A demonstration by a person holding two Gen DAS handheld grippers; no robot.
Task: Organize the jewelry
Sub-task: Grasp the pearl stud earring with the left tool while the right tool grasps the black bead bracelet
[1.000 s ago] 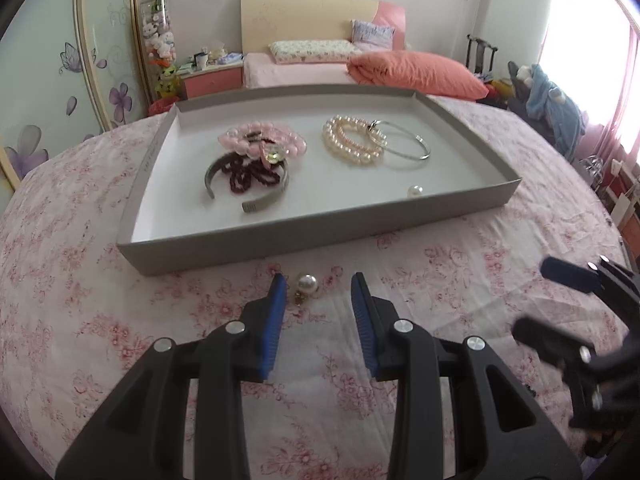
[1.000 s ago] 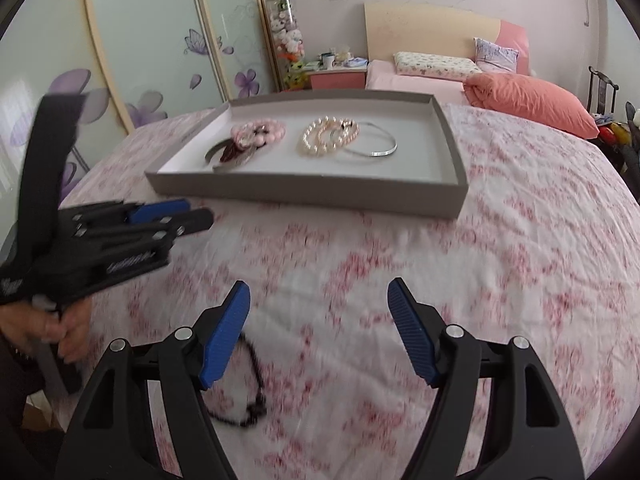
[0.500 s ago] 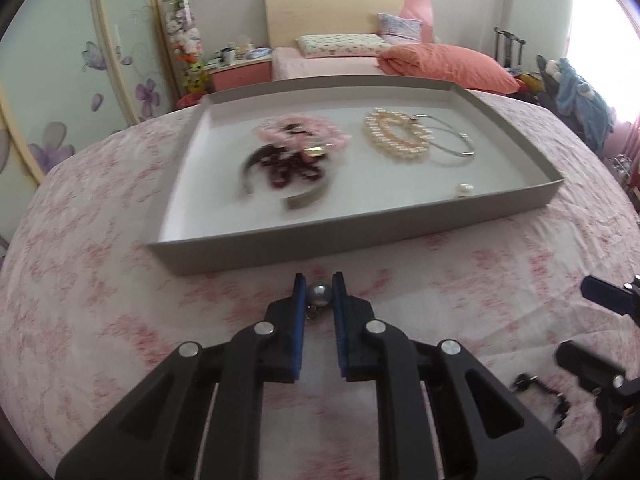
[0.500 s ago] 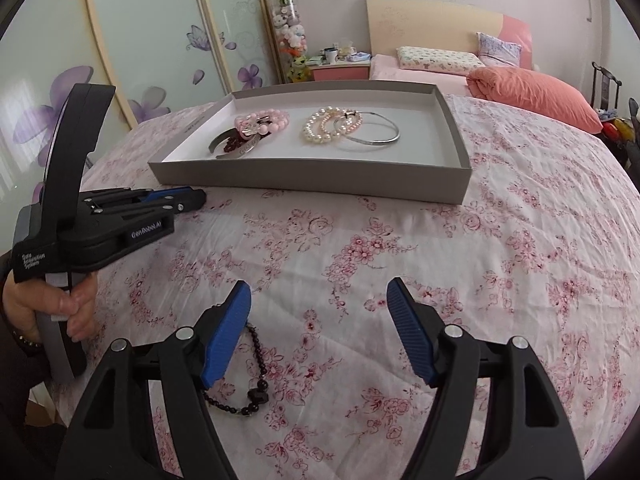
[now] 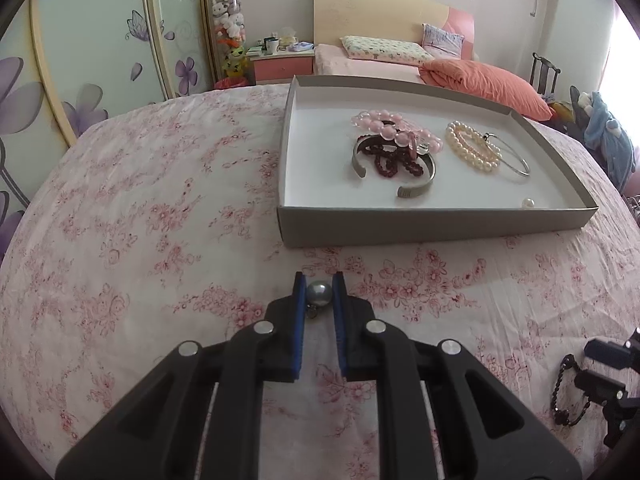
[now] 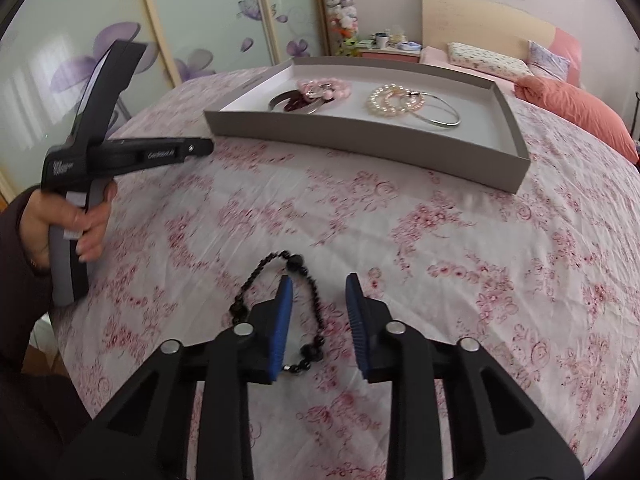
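My left gripper (image 5: 319,285) is shut on a grey pearl (image 5: 319,294) with a small ring under it, over the floral bedspread just in front of the grey tray (image 5: 400,228). From the right wrist view the left gripper (image 6: 206,146) shows at the left, held by a hand (image 6: 80,220). My right gripper (image 6: 319,284) is closing around one strand of a black bead bracelet (image 6: 316,308) that lies on the bedspread; its pads do not press the beads. The black bead bracelet (image 5: 560,392) and right gripper (image 5: 600,364) also show at the left wrist view's right edge.
The tray (image 6: 360,136) holds a pink bead bracelet (image 5: 384,124), a dark red bead bracelet (image 5: 390,162), a silver cuff (image 5: 416,190), a pearl bracelet (image 5: 472,150), a thin silver bangle (image 5: 516,164) and a loose pearl (image 5: 528,203). Pillows and a bedside table lie behind.
The left jaws shut on the grey pearl, and the tray has shifted right in that view. The right gripper came forward over the black bracelet and its jaws narrowed around a strand.
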